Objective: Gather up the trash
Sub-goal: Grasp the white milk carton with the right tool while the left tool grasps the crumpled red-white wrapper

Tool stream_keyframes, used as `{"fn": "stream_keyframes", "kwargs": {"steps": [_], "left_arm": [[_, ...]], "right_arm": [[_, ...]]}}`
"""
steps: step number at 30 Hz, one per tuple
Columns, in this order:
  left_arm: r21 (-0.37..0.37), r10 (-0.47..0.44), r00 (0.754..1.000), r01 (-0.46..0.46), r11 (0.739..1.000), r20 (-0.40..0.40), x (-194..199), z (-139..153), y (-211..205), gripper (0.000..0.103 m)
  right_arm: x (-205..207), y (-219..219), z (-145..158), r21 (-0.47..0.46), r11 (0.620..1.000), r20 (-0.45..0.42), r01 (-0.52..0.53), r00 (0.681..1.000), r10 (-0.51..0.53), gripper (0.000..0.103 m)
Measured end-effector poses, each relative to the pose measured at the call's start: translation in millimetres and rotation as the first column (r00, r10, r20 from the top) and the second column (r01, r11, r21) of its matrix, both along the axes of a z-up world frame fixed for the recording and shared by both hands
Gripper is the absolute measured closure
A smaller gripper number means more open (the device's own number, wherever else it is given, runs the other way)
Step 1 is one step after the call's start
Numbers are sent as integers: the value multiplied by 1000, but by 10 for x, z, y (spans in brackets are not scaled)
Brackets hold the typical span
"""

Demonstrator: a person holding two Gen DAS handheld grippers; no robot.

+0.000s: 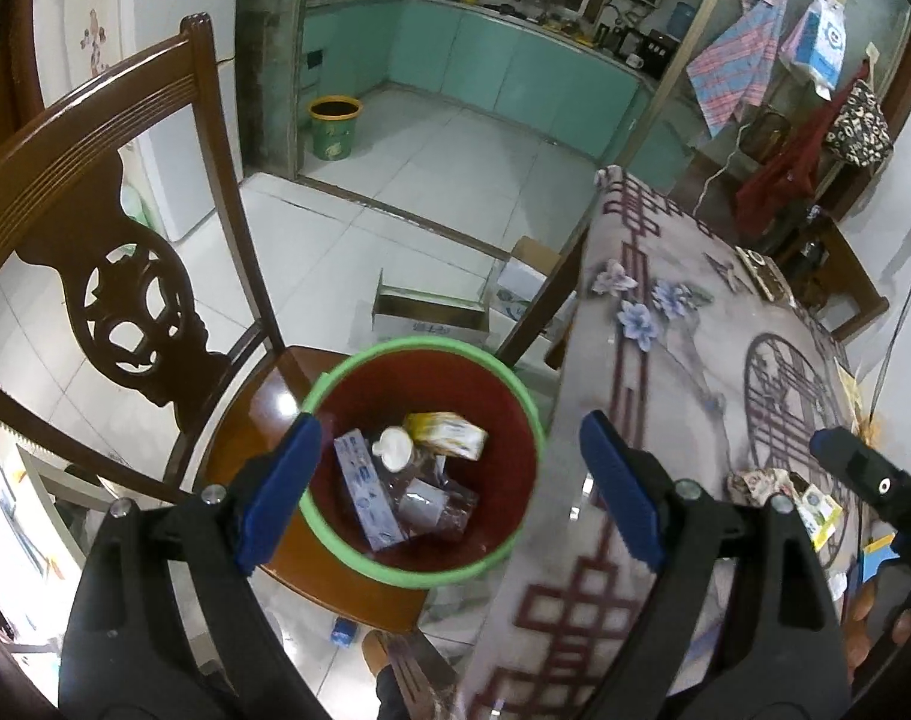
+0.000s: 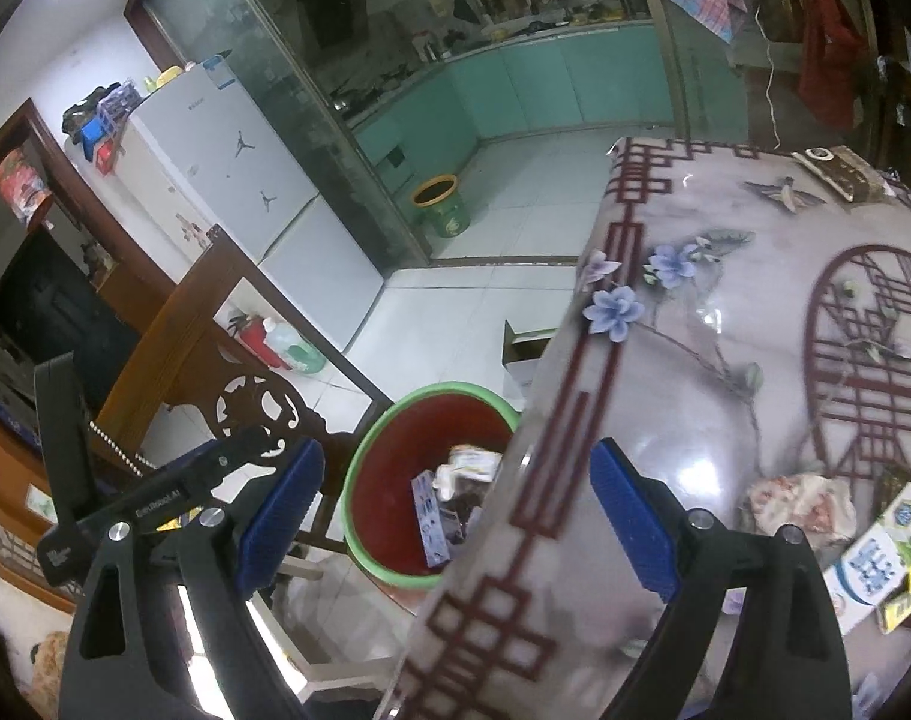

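The left tongs (image 1: 449, 492) stood wide apart with nothing between the blue pads (image 1: 278, 489); through the gap the bin showed directly below. The right tongs (image 2: 458, 516) were likewise spread wide and empty, hanging over the near edge of the tabletop (image 2: 725, 360), with the left tool's black body visible at the lower left of that view.

The red bin with a green rim (image 1: 509, 372) sat on the seat of a brown wooden chair (image 1: 95, 276), just beside the tabletop's edge. Inside it lay collected trash: a blue-and-white carton (image 1: 365, 492), a white round lid (image 1: 392, 447), a yellow packet (image 1: 449, 432) and clear crumpled plastic (image 1: 431, 504). From the right wrist view, the tabletop edge hid part of the bin's contents.

On the patterned tabletop, trash remained to the right: a crumpled reddish wrapper (image 2: 800, 504) and, just beyond it toward the frame edge, a blue-and-white milk carton (image 2: 875, 564) lying tilted. A dark patterned item (image 2: 839, 171) lay at the far end of the tabletop.

On the tiled floor past the chair stood an open cardboard box (image 1: 431, 312). Farther off, in the kitchen doorway, stood a green bucket (image 1: 333, 129). A white refrigerator (image 2: 227, 180) stood against the left wall.
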State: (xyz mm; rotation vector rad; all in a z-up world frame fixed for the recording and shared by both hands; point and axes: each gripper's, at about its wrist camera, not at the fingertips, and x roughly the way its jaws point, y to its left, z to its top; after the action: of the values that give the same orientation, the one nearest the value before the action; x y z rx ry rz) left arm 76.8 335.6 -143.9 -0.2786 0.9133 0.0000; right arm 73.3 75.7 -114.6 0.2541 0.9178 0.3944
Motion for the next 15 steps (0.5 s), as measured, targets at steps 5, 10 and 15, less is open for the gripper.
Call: {"fn": "stream_keyframes", "kwargs": {"steps": [5, 10, 15], "left_arm": [[-11, -26, 1000, 26, 1000, -7, -125, 15, -470, 18], [-9, -106, 994, 106, 994, -3, -215, 49, -1183, 18], [0, -195, 981, 195, 981, -8, -341, 35, -1866, 18]], "right_arm": [[-223, -427, 5, -53, 999, 10, 5, 1000, -5, 16], [-479, -1153, -15, -71, 992, -13, 103, 994, -104, 16], [-751, -2248, -182, -61, 954, -90, 294, 950, -299, 16]]}}
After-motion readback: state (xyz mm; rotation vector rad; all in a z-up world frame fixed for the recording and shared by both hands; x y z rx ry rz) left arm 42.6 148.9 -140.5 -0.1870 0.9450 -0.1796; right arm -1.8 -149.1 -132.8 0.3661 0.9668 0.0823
